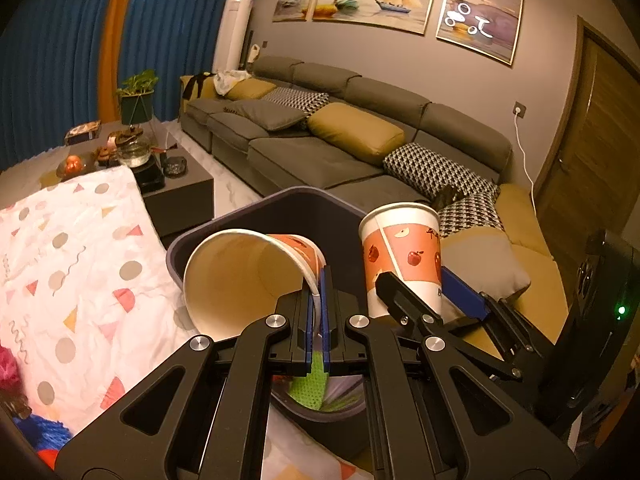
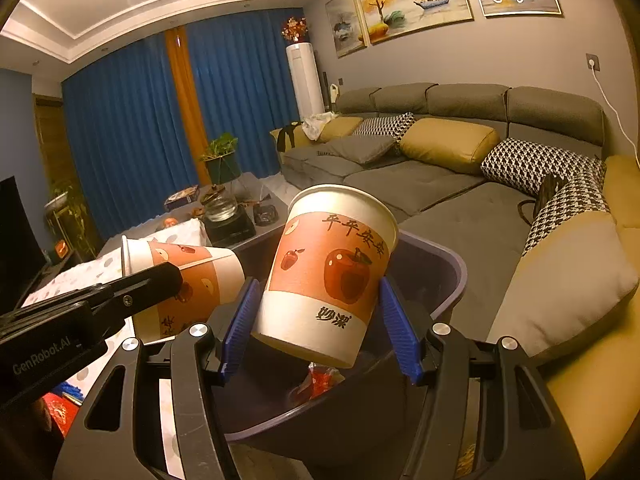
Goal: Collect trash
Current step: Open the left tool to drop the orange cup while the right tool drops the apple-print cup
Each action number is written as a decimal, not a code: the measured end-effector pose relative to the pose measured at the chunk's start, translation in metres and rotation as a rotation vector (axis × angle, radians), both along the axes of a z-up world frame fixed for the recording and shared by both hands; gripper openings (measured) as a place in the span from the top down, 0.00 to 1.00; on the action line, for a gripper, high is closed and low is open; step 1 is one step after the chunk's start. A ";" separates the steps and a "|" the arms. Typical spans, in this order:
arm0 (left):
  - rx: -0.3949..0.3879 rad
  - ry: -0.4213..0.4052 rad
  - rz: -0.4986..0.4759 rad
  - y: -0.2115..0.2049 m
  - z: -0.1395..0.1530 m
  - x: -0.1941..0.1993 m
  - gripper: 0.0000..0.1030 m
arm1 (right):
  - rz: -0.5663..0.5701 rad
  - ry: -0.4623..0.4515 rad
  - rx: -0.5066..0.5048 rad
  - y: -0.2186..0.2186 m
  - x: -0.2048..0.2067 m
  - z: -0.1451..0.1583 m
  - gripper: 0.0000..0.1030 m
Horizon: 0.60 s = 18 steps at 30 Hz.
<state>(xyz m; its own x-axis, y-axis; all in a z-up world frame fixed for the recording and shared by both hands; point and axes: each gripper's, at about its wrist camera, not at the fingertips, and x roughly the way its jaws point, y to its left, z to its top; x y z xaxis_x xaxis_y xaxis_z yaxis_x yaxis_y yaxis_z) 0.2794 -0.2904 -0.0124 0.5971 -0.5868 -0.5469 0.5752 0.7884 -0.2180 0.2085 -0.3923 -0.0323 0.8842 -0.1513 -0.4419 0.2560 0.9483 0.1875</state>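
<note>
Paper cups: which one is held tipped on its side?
The cup in the left gripper, pinched by its rim, mouth sideways. The right gripper holds the other cup nearly upright over the bin.

matt paper cups, smooth plastic bin

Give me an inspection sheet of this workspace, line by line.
Surface: patterned cloth covers the table beside the bin.
Job's things: tipped cup and upright cup, both over the dark bin; wrappers lie inside.
Clutter: glass teapot on the coffee table.
Grippers: left gripper pinches the tipped cup's rim; right gripper clamps the upright cup.
Cables: white cable from wall socket.
Surroundings: grey sofa, blue curtains.
</note>
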 end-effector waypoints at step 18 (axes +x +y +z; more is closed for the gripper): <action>-0.133 -0.023 0.188 0.057 0.025 -0.019 0.16 | 0.036 0.039 -0.006 0.011 0.019 -0.004 0.34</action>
<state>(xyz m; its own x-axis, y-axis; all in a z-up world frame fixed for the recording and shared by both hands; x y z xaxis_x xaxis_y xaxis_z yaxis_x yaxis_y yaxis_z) 0.2605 -0.2332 0.0130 0.7145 -0.5299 -0.4569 0.4266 0.8475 -0.3157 0.2279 -0.3810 -0.0368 0.8711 -0.1224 -0.4757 0.2287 0.9581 0.1723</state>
